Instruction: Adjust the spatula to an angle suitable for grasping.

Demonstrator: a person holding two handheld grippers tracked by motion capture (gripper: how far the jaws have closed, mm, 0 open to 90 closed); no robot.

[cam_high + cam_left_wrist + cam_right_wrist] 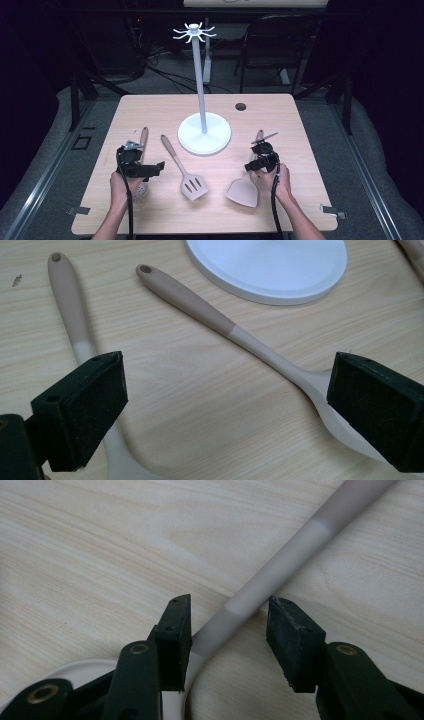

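Three beige utensils lie on the wooden table (150, 107) in front of a white hook stand (205, 134). My left gripper (142, 167) hovers open over the leftmost utensil (143, 137). In the left gripper view my left gripper (227, 370) has its jaws wide apart; that utensil's handle (70, 295) runs behind the left pad and the slotted spatula's handle (200, 305) behind the right pad. My right gripper (262, 155) sits low over the solid spatula (243, 192). My right gripper (230, 610) is open, with the spatula's handle (280, 560) between the pads.
The stand's round base (270, 265) lies just beyond the two left handles. Its thin pole (199, 75) rises to a ring of hooks (194, 32). A cable hole (240, 106) is at the table's back right. A dark chair (280, 45) stands behind the table.
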